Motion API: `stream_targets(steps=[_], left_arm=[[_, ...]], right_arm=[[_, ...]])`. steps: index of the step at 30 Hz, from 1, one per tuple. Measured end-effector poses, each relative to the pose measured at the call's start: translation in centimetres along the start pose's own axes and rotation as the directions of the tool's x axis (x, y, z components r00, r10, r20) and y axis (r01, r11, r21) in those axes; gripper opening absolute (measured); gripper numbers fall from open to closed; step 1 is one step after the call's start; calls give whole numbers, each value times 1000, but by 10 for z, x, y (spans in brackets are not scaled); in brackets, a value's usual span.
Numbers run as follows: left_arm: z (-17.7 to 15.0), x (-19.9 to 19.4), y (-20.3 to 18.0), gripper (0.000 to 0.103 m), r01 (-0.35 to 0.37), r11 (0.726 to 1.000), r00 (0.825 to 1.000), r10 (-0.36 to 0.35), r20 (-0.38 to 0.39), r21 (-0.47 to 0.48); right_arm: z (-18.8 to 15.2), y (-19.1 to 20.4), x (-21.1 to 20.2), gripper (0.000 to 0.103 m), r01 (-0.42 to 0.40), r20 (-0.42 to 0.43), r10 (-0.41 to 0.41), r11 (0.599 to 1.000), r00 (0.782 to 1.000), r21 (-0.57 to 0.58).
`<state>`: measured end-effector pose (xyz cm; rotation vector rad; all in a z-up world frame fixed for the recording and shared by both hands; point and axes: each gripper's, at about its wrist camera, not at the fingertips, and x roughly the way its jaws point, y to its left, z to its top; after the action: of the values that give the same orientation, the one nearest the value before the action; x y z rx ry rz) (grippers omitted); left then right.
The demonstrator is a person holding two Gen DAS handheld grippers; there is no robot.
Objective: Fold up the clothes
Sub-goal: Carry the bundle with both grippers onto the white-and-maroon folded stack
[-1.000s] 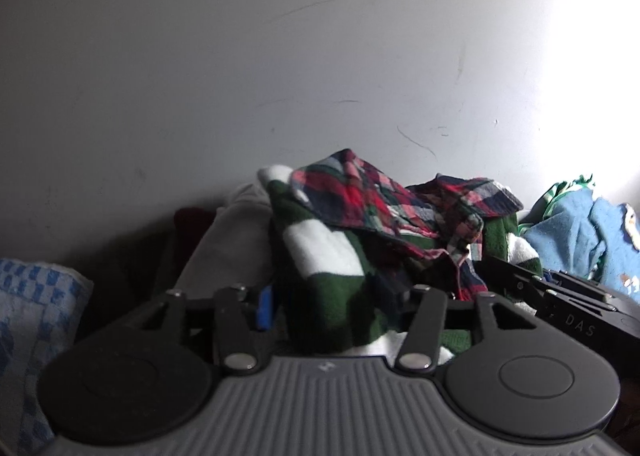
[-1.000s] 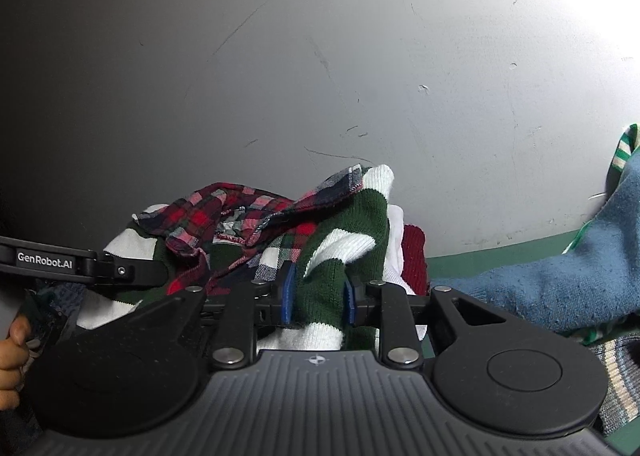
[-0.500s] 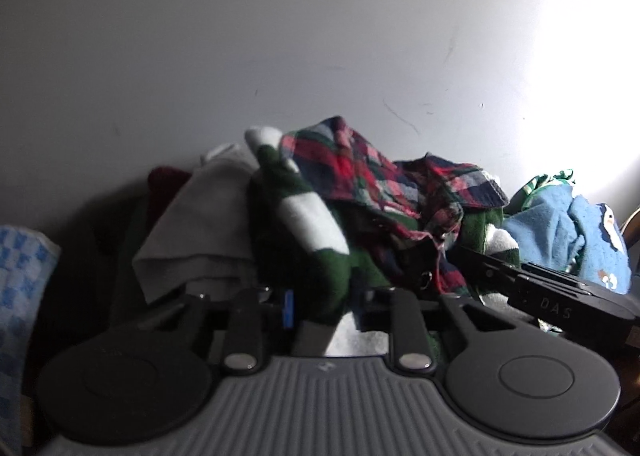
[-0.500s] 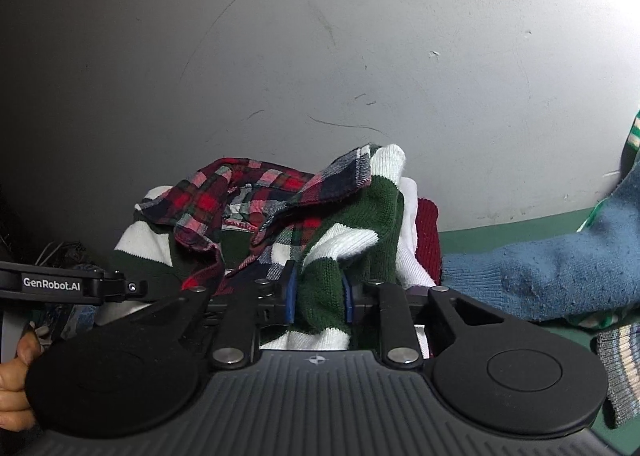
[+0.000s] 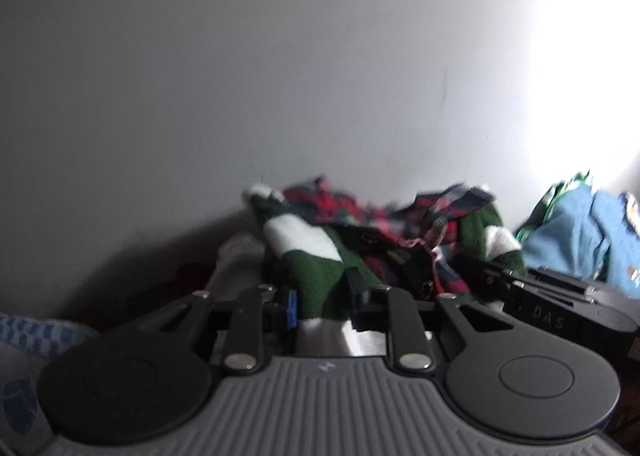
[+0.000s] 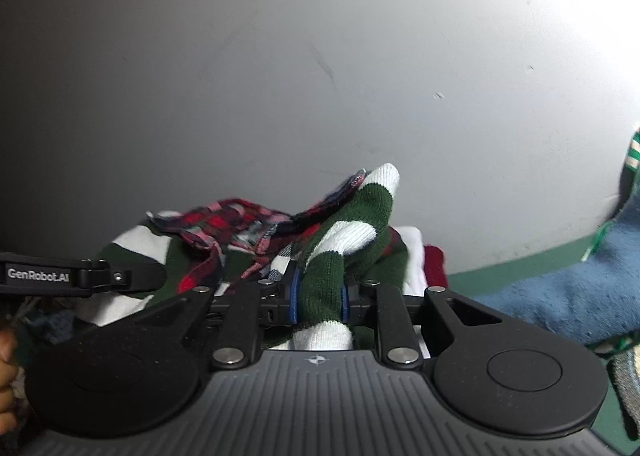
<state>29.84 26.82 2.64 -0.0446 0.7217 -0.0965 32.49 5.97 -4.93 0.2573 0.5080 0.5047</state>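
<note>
Each gripper is black with a grey ribbed base at the bottom of the frame. The left gripper (image 5: 322,302) has two round black discs, silver screws and blue pads (image 5: 291,306). The right gripper (image 6: 319,298) looks the same. White letters at middle left read "GenRobot.AI".

The green-and-white sweater (image 6: 340,240) was thick ribbed knit, fuzzy and matt. The plaid shirt (image 6: 236,224) looked like thin woven cloth with stitched hems. The blue garment (image 6: 568,288) had a nubbly, fleece-like nap. The right gripper (image 6: 319,302) was matt black plastic with ridged grey housing and shiny metal pins. The wall (image 6: 280,56) was smooth, scuffed and matt.
</note>
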Motion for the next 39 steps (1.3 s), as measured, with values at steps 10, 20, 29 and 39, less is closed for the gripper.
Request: stream_targets(steps=[10, 20, 29, 39], left_arm=[[-25, -42, 43, 57, -71, 997, 993, 71, 93, -4], [-33, -66, 8, 28, 5, 999, 986, -11, 169, 35], [-53, 6, 25, 29, -41, 997, 997, 45, 59, -62], [-38, 6, 3, 32, -124, 990, 988, 116, 106, 72]], right_arm=[[14, -22, -52, 40, 62, 122, -55, 996, 991, -56], [-3, 16, -40, 14, 45, 62, -27, 946, 998, -320], [-18, 21, 5, 15, 87, -14, -102, 902, 995, -423], [-2, 14, 0, 15, 67, -7, -76, 913, 997, -402]])
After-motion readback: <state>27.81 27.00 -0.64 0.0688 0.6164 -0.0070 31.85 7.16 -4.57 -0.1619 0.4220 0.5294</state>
